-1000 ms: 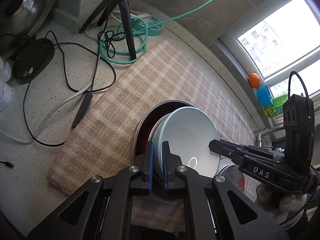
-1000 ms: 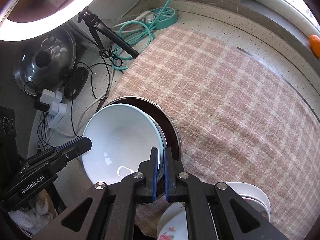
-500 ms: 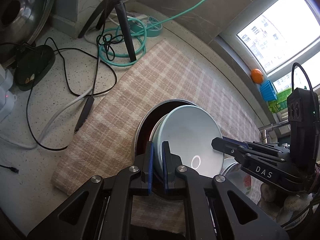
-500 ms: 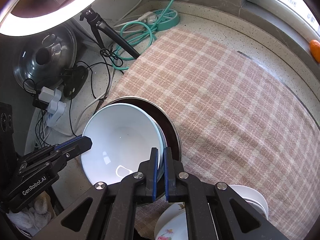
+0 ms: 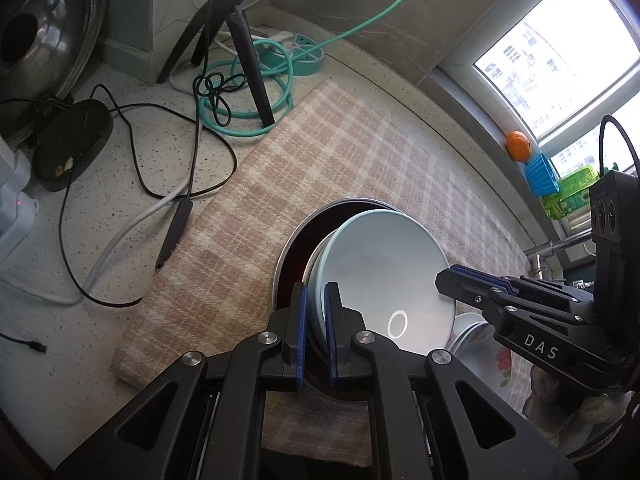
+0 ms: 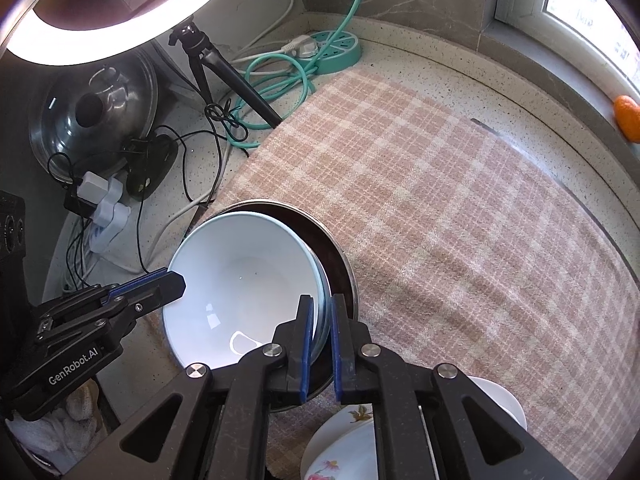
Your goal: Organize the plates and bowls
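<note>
Holding the pale blue bowl [image 5: 384, 276] by its rim from two sides, above the near part of the checked cloth [image 5: 320, 160]. Clamped the left gripper [image 5: 316, 320] narrowly on the rim's left edge, blue pads pressed to either face of it. Took the opposite edge with the right gripper [image 6: 321, 332], jaws just opening, rim between the pads; could not tell for certain whether both pads pressed. Kept the bowl tilted inside a round metal pan [image 5: 292, 248] on the cloth's near left part, with the pan's dark inside showing along the far side. Showed a second, similar rim [image 5: 314, 276] nested right beneath the bowl's. Caught a small bright ring of reflected light low on the bowl's inner wall.

Left a floral plate [image 6: 340, 452] and a plain white bowl [image 6: 500, 400] at the cloth's near edge, just beside the pan. Stood a black tripod [image 5: 248, 52] with one foot at the cloth's far left corner, below a lit ring light [image 6: 100, 36]. Trailed teal cable from a round teal power strip [image 5: 296, 52] just beyond that corner. Lay black and white cables, plus a steel pot lid [image 5: 36, 32], off the cloth's left side. Rested an orange [image 5: 518, 145] on the window sill well beyond the cloth's far right edge.
</note>
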`<move>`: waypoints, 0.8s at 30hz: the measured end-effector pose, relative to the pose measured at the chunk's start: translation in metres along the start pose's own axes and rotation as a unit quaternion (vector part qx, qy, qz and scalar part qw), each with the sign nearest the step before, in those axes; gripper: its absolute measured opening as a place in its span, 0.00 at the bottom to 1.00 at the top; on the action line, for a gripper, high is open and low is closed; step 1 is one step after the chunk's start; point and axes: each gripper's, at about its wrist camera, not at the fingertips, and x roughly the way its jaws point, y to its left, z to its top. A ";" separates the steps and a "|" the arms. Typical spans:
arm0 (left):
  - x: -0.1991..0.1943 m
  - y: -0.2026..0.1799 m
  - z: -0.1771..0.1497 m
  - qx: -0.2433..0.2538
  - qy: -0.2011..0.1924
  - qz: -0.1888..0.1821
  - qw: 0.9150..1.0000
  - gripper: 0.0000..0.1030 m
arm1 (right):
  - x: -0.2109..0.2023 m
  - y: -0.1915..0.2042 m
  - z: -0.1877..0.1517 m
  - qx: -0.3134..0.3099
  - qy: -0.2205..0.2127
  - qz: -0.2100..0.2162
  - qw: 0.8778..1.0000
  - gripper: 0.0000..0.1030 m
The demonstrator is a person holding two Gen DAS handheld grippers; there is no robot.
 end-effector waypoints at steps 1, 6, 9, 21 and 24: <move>-0.001 0.001 0.000 -0.002 0.000 -0.002 1.000 0.07 | -0.001 0.000 0.000 0.001 -0.002 0.001 1.000 0.11; -0.008 0.003 -0.001 -0.001 -0.007 -0.004 1.000 0.07 | -0.012 -0.007 -0.003 0.017 -0.022 0.016 0.999 0.12; -0.015 0.007 -0.003 0.002 -0.020 0.003 1.000 0.07 | -0.020 -0.012 -0.006 0.024 -0.038 0.014 0.999 0.12; -0.028 0.039 -0.020 -0.036 -0.046 0.004 0.998 0.08 | -0.043 -0.048 -0.022 0.087 -0.081 0.062 0.991 0.12; -0.024 0.041 -0.020 -0.044 -0.043 -0.005 0.998 0.08 | -0.036 -0.055 -0.021 0.106 -0.077 0.068 0.989 0.12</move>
